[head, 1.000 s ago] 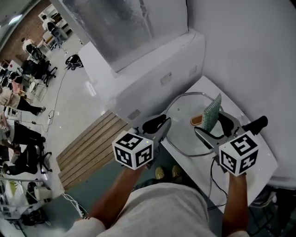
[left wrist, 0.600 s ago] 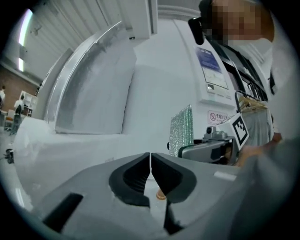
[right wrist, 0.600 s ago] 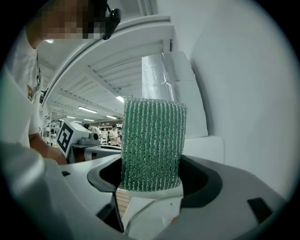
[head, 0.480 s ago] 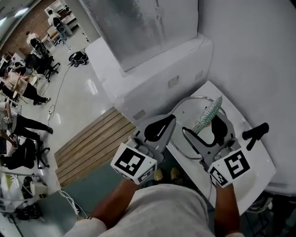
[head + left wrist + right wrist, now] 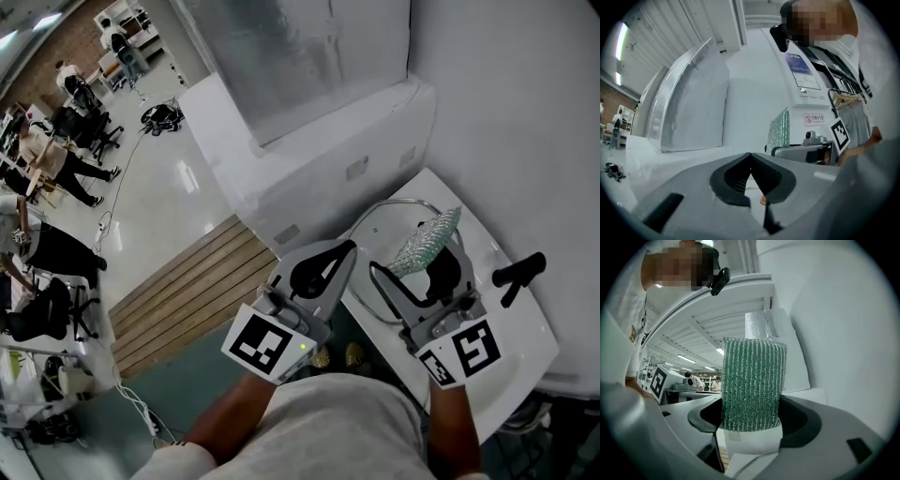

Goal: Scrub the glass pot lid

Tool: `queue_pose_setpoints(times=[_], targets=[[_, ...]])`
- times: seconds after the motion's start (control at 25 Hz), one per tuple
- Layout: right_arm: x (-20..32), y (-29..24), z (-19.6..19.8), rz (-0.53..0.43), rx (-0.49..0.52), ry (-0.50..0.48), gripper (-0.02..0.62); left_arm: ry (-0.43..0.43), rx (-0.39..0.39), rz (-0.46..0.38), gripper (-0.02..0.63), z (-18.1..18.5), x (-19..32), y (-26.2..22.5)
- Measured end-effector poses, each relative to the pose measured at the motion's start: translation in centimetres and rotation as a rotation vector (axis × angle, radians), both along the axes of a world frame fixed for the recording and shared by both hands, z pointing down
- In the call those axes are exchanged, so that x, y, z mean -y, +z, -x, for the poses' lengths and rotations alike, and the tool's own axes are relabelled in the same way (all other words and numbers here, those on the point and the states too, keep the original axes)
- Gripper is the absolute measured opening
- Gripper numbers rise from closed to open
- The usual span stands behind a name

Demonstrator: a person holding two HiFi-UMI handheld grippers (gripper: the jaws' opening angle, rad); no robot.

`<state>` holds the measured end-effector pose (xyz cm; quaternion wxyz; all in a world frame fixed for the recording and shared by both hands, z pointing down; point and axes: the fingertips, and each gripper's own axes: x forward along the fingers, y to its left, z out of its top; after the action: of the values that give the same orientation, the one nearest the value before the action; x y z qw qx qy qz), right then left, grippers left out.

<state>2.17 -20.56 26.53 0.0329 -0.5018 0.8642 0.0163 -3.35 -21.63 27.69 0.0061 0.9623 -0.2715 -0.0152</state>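
The green ribbed scrub pad (image 5: pixel 752 383) looks rough, woven and glittery. Beneath it, the round clear glass lid (image 5: pixel 370 248) is smooth and glossy, with a shiny metal rim.

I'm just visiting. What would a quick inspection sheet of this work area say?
Surface: white table.
Job's things: round glass pot lid flat on the table; green ribbed scrubbing sponge over it.
Clutter: black stick-shaped object near the table's right edge, unidentified.
Grippers: left hand-held gripper shut, empty; right hand-held gripper clamped on the sponge.
Cables: thin cord on the floor.
Surroundings: wooden slatted floor panel; people at distant desks.
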Motion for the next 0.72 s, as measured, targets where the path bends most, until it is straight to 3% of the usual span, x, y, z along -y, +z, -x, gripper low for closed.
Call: queue_pose_setpoints(times=[0.72], targets=[[-0.2, 0.3, 1.5, 0.011, -0.035, 0.012, 0.348, 0.007, -0.016, 0.000, 0.015, 1.2, -0.1, -0.1]])
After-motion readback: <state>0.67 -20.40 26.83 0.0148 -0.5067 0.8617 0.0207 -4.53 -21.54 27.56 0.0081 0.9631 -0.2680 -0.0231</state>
